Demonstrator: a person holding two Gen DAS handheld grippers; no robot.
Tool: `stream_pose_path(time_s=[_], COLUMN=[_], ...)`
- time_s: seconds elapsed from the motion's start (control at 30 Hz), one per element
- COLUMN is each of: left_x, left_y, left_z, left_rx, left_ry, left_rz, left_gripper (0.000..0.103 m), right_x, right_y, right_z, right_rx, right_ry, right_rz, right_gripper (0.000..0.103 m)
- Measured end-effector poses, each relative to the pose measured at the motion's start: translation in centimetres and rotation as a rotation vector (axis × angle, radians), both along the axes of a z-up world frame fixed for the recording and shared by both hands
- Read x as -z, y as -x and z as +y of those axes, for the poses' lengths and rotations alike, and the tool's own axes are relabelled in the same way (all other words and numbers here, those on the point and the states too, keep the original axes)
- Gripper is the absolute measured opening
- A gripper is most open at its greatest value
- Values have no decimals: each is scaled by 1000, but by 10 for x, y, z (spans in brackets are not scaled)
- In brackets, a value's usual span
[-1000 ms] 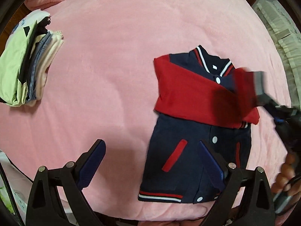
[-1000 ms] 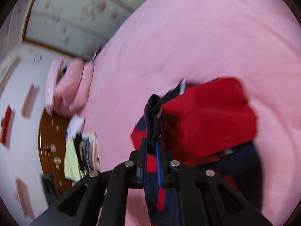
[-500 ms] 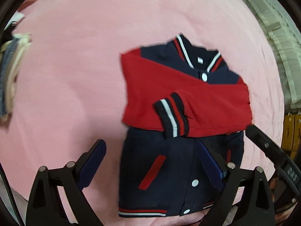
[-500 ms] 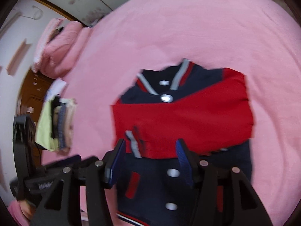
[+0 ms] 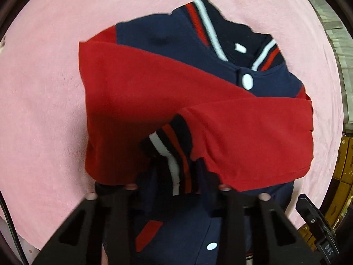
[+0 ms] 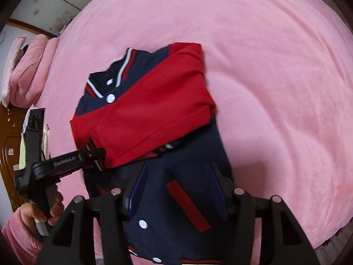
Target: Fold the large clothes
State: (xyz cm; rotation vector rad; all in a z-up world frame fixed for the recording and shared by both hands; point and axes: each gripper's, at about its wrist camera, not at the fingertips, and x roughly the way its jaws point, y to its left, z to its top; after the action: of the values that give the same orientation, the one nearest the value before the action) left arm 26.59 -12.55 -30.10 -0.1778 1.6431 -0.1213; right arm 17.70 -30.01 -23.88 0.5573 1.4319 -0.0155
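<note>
A navy and red varsity jacket (image 5: 198,70) lies face up on the pink bed, both red sleeves folded across its chest; it also shows in the right wrist view (image 6: 154,101). The striped cuff (image 5: 169,145) of the upper sleeve sits between the fingers of my left gripper (image 5: 176,176), whose jaws stand close around it. In the right wrist view the left gripper (image 6: 97,154) reaches the cuff from the left. My right gripper (image 6: 176,187) is open and empty above the jacket's lower front, over a red pocket strip (image 6: 187,205).
The pink blanket (image 6: 275,88) covers the bed all around the jacket. A pink pillow (image 6: 26,70) and a stack of folded clothes (image 6: 24,145) lie at the far left by the wooden headboard (image 6: 8,154). A gold wooden cabinet (image 5: 342,176) stands at the right.
My right gripper let go of the sleeve after laying it across the chest and drew back open. My left gripper moved forward onto the striped cuff and its jaws narrowed.
</note>
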Motion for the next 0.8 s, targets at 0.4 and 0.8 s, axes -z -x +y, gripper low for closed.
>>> stream_pose_path(time_s=[0.4,0.8], left_x=[-99,-27], left_y=[-19,-5], left_z=[12,42], left_rx=[-115,-139], left_ry=[120,-200], left_rz=[-283,28], left_gripper=[12,73], right_x=[-2,-9], right_y=[-2,-15], right_z=[-12,-19], right_rx=[25,18], right_ry=[-18,-3], right_rz=[-12,-67], right_gripper=[55,55])
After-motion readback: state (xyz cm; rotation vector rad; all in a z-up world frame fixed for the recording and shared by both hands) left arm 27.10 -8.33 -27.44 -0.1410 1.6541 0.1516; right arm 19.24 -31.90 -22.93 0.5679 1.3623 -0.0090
